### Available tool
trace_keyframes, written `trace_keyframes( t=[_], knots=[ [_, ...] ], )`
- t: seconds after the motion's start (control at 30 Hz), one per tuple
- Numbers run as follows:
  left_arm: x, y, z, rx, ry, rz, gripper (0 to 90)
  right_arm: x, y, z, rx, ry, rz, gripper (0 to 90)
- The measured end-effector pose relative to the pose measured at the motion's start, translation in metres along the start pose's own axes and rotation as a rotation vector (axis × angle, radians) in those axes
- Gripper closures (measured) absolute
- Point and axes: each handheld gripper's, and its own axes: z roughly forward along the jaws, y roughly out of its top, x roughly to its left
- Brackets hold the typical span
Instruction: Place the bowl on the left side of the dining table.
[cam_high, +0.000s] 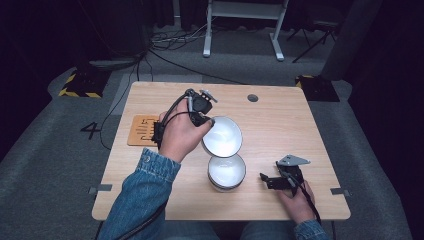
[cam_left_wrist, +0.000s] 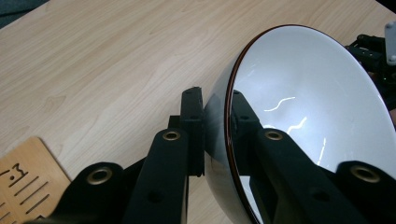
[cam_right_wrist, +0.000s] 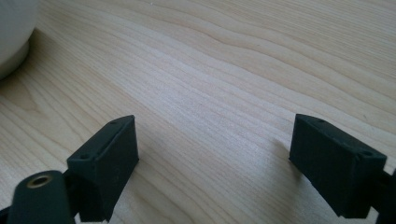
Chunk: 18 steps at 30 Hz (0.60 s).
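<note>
The left gripper (cam_high: 206, 120), just left of centre in the high view, is clamped on the rim of a white bowl (cam_high: 223, 136), one jaw inside the rim and one outside. That bowl is tilted, its hollow facing the lower right of the frame, and it hangs just above and behind a second bowl (cam_high: 227, 172) that sits upright on the desk (cam_high: 280, 125) below centre. In the left gripper view the held bowl (cam_left_wrist: 308, 107) fills the right half, its dark rim line running between the jaws.

The right gripper (cam_high: 272, 181), in the lower right, rests low over the desk with its jaws spread wide and nothing between them, near the upright bowl but apart from it.

Two bowls, two grippers, and one wooden board (cam_high: 142, 130) at the left of the desk.
</note>
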Motion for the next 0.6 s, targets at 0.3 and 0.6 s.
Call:
trace_keyframes(
  t=[0.3, 0.6],
  knots=[
    [0.017, 0.002, -0.004, -0.008, 0.013, -0.049, 80.1, 0.000, 0.000, 0.000, -0.003, 0.000, -0.006, 15.7],
    [0.041, 0.005, -0.004, 0.014, 0.050, -0.091, 80.2, 0.000, 0.000, 0.001, -0.002, -0.003, -0.004, 15.2]
  ],
)
